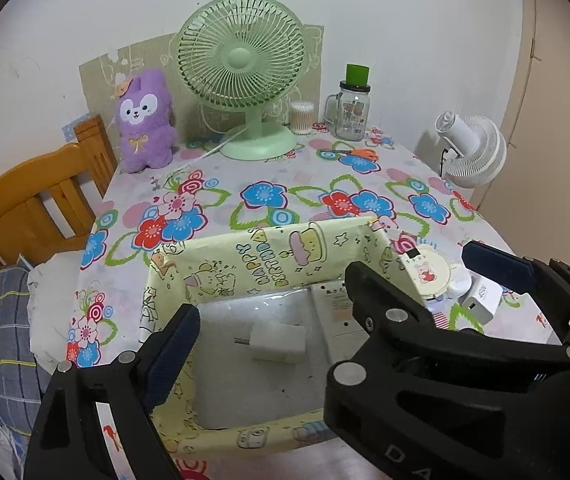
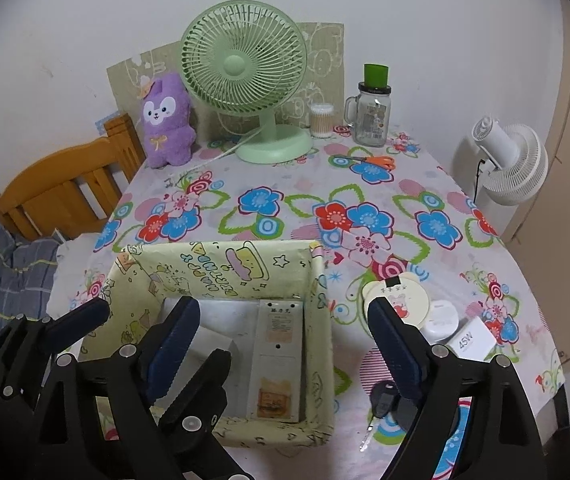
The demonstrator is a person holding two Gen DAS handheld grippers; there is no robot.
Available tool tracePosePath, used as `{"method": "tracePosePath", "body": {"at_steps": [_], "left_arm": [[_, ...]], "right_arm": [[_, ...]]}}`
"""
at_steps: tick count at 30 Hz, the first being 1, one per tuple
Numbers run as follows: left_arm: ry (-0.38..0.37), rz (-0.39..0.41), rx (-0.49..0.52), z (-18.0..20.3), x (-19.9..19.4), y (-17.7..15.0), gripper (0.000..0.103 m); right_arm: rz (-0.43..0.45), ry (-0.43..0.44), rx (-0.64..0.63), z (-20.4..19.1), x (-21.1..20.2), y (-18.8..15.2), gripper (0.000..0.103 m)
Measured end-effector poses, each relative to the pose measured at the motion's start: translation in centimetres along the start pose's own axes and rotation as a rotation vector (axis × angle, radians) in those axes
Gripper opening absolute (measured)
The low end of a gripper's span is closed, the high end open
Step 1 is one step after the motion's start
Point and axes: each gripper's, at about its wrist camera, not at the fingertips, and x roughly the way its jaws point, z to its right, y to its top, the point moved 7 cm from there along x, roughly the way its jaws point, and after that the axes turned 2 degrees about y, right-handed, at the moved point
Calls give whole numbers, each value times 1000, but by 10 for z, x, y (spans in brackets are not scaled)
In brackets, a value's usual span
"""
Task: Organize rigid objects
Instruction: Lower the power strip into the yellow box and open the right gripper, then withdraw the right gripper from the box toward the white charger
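- My left gripper [image 1: 271,290] hangs over the yellow box [image 1: 245,256], jaws wide apart, holding nothing.
- My right gripper [image 2: 283,318] is likewise spread wide and empty, straddling the box's right wall.
- Inside the box lie a white plug [image 1: 279,342] and a remote control [image 2: 279,356].
- Just right of the box, on the flowered tablecloth [image 2: 269,208]: a round cream case [image 2: 399,298], a white charger [image 2: 473,338] and a car key [image 2: 381,400].
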Motion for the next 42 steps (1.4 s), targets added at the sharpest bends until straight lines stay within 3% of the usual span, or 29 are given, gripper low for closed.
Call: {"method": "tracePosePath", "body": {"at_steps": [13, 42], "left_arm": [[21, 29, -1, 37, -14, 1, 93], [-47, 75, 10, 124, -20, 11, 99]], "right_arm": [[36, 12, -9, 32, -21, -1, 90], [82, -32, -1, 117, -55, -4, 94]]}}
